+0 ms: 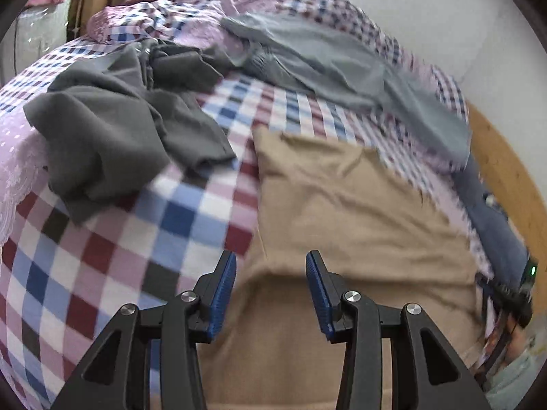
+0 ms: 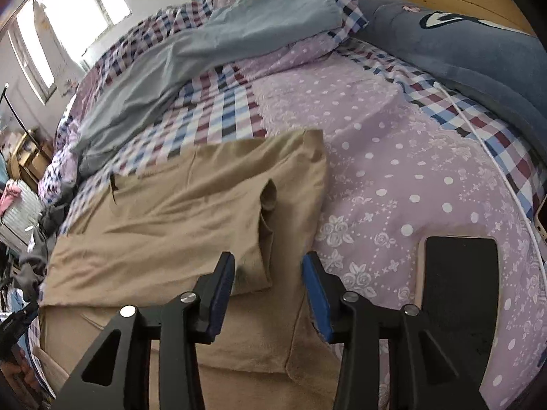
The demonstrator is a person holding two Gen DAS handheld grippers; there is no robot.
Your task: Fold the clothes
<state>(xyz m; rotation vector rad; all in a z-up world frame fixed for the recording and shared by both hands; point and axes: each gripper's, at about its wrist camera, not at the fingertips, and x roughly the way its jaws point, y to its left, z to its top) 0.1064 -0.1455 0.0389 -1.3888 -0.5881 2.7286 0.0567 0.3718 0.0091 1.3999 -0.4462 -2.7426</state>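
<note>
On the bed [image 1: 191, 225], spread over its checked and lilac covers, lies the garment we are working on — tan trousers [image 1: 342, 212], mostly flattened, with one layer already laid over another, as the right wrist view shows in the folded edge running across the cloth. Our left hand-held gripper [image 1: 270, 294] hangs over the near part of the tan cloth, its blue pads apart and nothing between them. Our right hand-held gripper [image 2: 268, 294] is likewise spread wide and empty, poised above the trousers' right side, where a fold of cloth stands up like a small ridge just ahead of the fingers.

We judge that a first fold is done and the next one is being set up: neither gripper has hold of the cloth yet. The next move calls for us to lower both grippers to an edge of the tan trousers, pinch through all the layers at matching points, and carry that edge across evenly — so that the stack does not skew or drag its lower layer along.

Further up the bed wait a dark grey garment [image 1: 112, 130], crumpled, and a light grey garment [image 1: 328, 68], both well apart from the trousers. A black phone [image 2: 459, 283] lies on the lilac cover just beside our right gripper; we should keep clear of it.
</note>
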